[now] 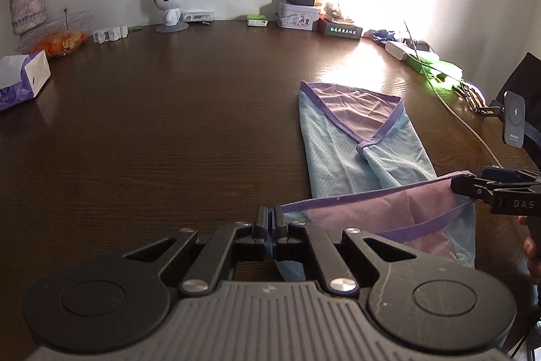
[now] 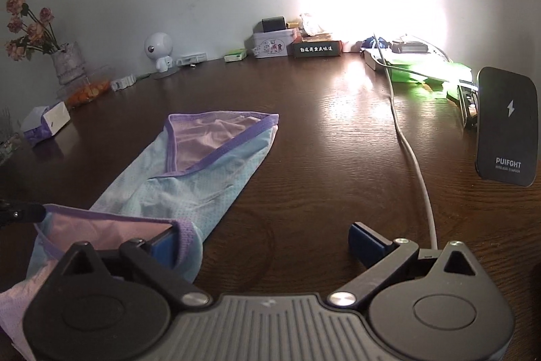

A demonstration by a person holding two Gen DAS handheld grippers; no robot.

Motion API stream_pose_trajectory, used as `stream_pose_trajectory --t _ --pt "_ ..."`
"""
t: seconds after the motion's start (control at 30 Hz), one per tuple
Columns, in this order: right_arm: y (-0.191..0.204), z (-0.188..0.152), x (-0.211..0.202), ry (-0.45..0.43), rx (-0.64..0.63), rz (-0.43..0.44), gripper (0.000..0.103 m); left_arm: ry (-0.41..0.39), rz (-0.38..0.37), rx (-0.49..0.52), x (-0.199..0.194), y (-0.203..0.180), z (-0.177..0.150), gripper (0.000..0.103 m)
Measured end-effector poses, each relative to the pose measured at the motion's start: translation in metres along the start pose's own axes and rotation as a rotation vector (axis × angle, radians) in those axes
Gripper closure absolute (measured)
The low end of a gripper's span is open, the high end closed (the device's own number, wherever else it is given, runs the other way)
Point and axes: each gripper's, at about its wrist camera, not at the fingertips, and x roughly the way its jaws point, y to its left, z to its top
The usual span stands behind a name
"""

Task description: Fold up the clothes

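A light-blue garment (image 1: 358, 137) with purple trim and a lilac inside lies lengthwise on the dark wooden table (image 1: 169, 124). Its near end is raised and stretched. My left gripper (image 1: 269, 215) is shut on the purple hem at the left corner of that end. At the hem's other corner is my right gripper (image 1: 480, 183), which a hand holds. In the right wrist view the right gripper (image 2: 262, 235) stands wide open. The garment's (image 2: 203, 178) corner rests against its left blue pad (image 2: 164, 242), and the right pad is bare. At that view's left edge, the left gripper (image 2: 20, 213) pinches the hem.
A black wireless charger stand (image 2: 507, 127) and a white cable (image 2: 416, 171) are on the right. Along the back wall are a tin box (image 2: 270, 44), a white robot figure (image 2: 159, 51), a vase of flowers (image 2: 67, 63) and fruit (image 1: 57, 43). A tissue box (image 1: 23, 80) is at the left.
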Motion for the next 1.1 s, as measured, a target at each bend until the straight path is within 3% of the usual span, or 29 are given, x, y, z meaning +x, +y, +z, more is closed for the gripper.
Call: stream_pose_trajectory --t 0.2,0.27,0.33,0.4,0.5,0.7,0.77,0.8,0.87,0.9,0.93,1.03,1.1 --pt "0.009 -0.008 -0.019 -0.048 -0.065 0.016 0.01 0.017 0.009 0.002 0.002 0.003 -0.003 0.101" --pt "0.015 -0.009 -0.025 -0.057 -0.106 0.03 0.03 0.018 0.005 0.003 0.003 0.003 -0.003 0.101" --pt "0.02 -0.009 -0.029 -0.052 -0.119 0.069 0.073 0.021 -0.003 0.004 0.002 0.001 -0.003 0.101" --pt "0.024 -0.01 -0.034 -0.053 -0.123 0.114 0.092 0.019 0.005 0.015 0.0 -0.002 -0.003 0.101" --pt "0.029 -0.011 -0.046 -0.092 -0.138 0.16 0.098 0.01 0.005 0.033 -0.01 -0.006 -0.003 0.101" --pt "0.02 -0.016 -0.047 -0.076 -0.112 0.16 0.098 0.047 -0.002 0.071 -0.017 -0.014 -0.012 0.101" --pt "0.02 -0.022 -0.045 -0.072 -0.129 0.144 0.093 0.049 -0.006 0.071 -0.017 -0.015 -0.017 0.101" --pt "0.02 -0.024 -0.046 -0.079 -0.133 0.135 0.086 0.054 -0.009 0.067 -0.017 -0.014 -0.018 0.101" --pt "0.017 -0.026 -0.049 -0.099 -0.125 0.12 0.058 0.064 -0.013 0.059 -0.016 -0.012 -0.021 0.098" --pt "0.015 -0.026 -0.052 -0.111 -0.112 0.114 0.039 0.07 -0.014 0.059 -0.016 -0.012 -0.022 0.096" --pt "0.013 -0.026 -0.055 -0.125 -0.101 0.112 0.031 0.075 -0.016 0.059 -0.016 -0.011 -0.023 0.094" --pt "0.002 -0.023 -0.066 -0.15 -0.066 0.131 0.031 0.086 -0.032 0.067 -0.017 -0.011 -0.026 0.094" --pt "-0.002 -0.022 -0.07 -0.143 -0.05 0.148 0.031 0.078 -0.033 0.069 -0.019 -0.01 -0.026 0.088"
